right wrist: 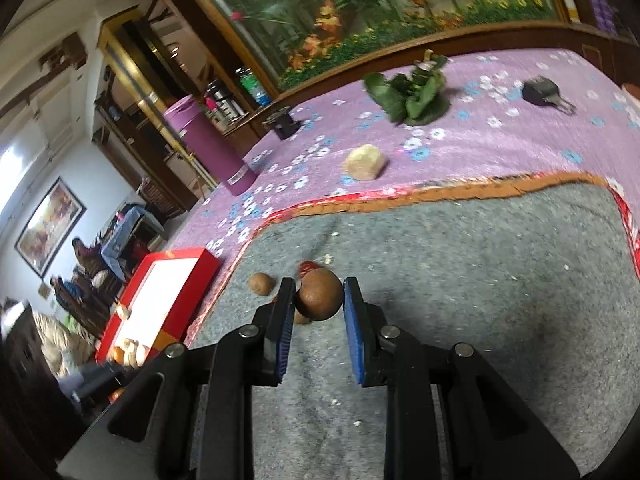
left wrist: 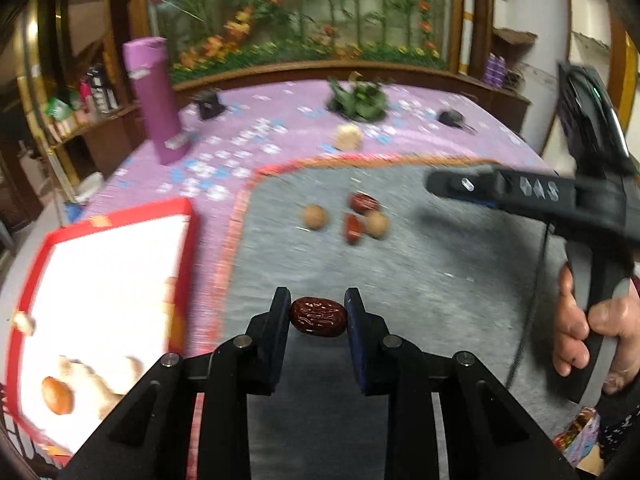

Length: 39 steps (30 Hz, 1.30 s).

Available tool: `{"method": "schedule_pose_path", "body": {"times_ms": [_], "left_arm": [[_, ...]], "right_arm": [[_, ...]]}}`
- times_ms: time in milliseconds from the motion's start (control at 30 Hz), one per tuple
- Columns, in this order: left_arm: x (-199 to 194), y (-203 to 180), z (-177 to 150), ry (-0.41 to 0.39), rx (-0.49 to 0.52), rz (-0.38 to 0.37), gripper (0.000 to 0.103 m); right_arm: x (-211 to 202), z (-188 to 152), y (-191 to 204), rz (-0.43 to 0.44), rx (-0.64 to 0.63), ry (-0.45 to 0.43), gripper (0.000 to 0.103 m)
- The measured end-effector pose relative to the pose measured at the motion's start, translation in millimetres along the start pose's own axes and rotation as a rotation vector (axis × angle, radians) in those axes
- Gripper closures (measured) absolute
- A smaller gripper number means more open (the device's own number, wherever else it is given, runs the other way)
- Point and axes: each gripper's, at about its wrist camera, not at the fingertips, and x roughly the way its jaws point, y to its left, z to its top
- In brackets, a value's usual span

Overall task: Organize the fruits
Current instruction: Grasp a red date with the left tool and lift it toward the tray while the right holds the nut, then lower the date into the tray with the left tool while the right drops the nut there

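Evidently, a date (left wrist: 318, 317) is clamped in the left gripper (left wrist: 318, 312) and a round brown fruit (right wrist: 319, 295) in the right gripper (right wrist: 318, 300), both lifted off the grey mat (left wrist: 400, 280), presumably for sorting into the red box (left wrist: 24, 280) at nine o'clock.

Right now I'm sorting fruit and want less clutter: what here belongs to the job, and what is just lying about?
Job: date in the left gripper; brown fruit in the right gripper; loose fruits on the grey mat; red tray.

Lying about: purple tube; green plant; pale lump; dark keys.
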Motion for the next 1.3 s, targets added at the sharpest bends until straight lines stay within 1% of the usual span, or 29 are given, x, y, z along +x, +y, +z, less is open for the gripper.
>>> {"method": "schedule_pose_path", "body": {"times_ms": [67, 167, 200, 333, 500, 633, 800, 967, 1067, 1167, 1200, 1233, 1267, 1300], "left_arm": [[-5, 15, 1, -0.015, -0.012, 0.038, 0.076], [-10, 44, 1, -0.032, -0.047, 0.107, 0.076], [-11, 53, 0, -0.036, -0.06, 0.123, 0.076], [-17, 94, -6, -0.047, -0.134, 0.195, 0.076], [-22, 133, -15, -0.056, -0.194, 0.264, 0.076], [-20, 151, -23, -0.045, -0.217, 0.302, 0.076], [-19, 171, -32, -0.033, -0.239, 0.338, 0.076], [-13, 184, -38, -0.013, -0.251, 0.368, 0.076], [-11, 190, -42, 0.004, -0.259, 0.379, 0.076], [-9, 193, -44, 0.023, -0.27, 0.401, 0.075], [-8, 194, -45, 0.03, -0.277, 0.405, 0.068], [-8, 195, -45, 0.039, -0.286, 0.408, 0.056], [-7, 195, -44, 0.041, -0.292, 0.42, 0.031], [-10, 194, -44, 0.029, -0.294, 0.454, 0.025]], "right_arm": [[3, -4, 12, 0.016, -0.025, 0.009, 0.077], [16, -12, 38, 0.065, -0.06, 0.056, 0.077], [23, -14, 52, 0.1, -0.073, 0.079, 0.077], [45, -21, 100, 0.166, -0.137, 0.125, 0.077], [74, -31, 161, 0.242, -0.22, 0.168, 0.077], [93, -43, 193, 0.28, -0.27, 0.194, 0.076], [116, -60, 212, 0.285, -0.294, 0.246, 0.076], [130, -70, 219, 0.267, -0.327, 0.275, 0.076], [133, -71, 221, 0.275, -0.327, 0.288, 0.076], [134, -72, 222, 0.274, -0.325, 0.293, 0.072], [134, -72, 222, 0.274, -0.325, 0.288, 0.066], [132, -71, 222, 0.271, -0.323, 0.28, 0.06], [130, -71, 222, 0.274, -0.321, 0.266, 0.05], [126, -70, 221, 0.27, -0.317, 0.247, 0.046]]}}
